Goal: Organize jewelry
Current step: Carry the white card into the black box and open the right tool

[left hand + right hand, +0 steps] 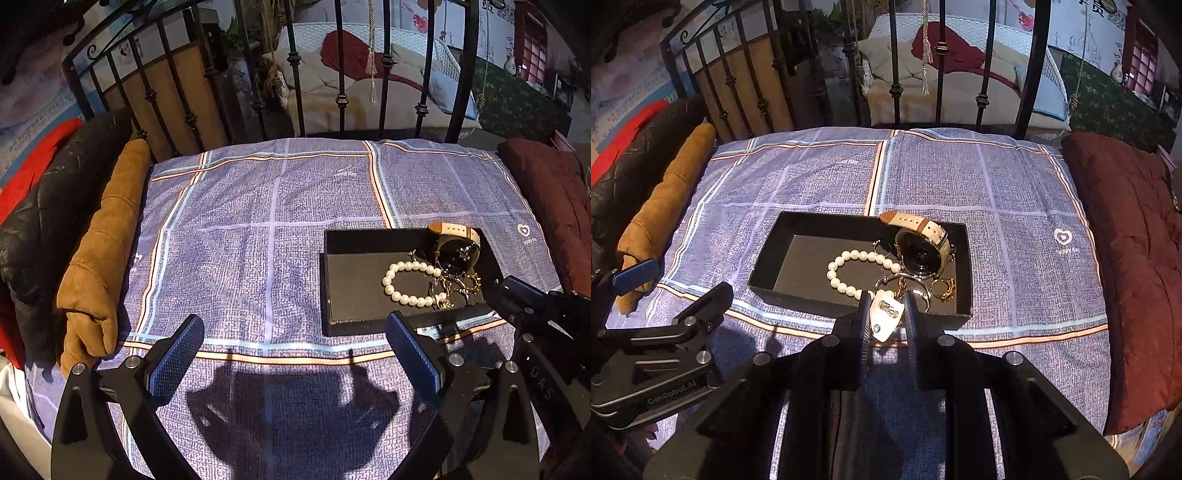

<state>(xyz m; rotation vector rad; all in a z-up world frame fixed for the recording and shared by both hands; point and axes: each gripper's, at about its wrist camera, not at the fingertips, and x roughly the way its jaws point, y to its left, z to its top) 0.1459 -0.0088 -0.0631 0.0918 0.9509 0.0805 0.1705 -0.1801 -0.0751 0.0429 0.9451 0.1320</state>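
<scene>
Presently a small white hair clip [885, 317] is pinched between the narrowed jaws of the right gripper [886, 314], its long axis running along the fingers, the narrow end toward the camera. Just beyond the fingertips a black tray [768, 280] holds a pearl bracelet [849, 273] and a watch [923, 251]. The left gripper [295, 354] is spread wide, empty, over the bedspread [240, 240].

A tray [768, 284] lies on the bed [1015, 221] just ahead of the right tool [886, 314]. In the tray, a pearl bracelet [849, 271] sits left of a watch [923, 247], with rings [943, 290] nearest the tool. The left tool [295, 354] hangs left of the tray.
</scene>
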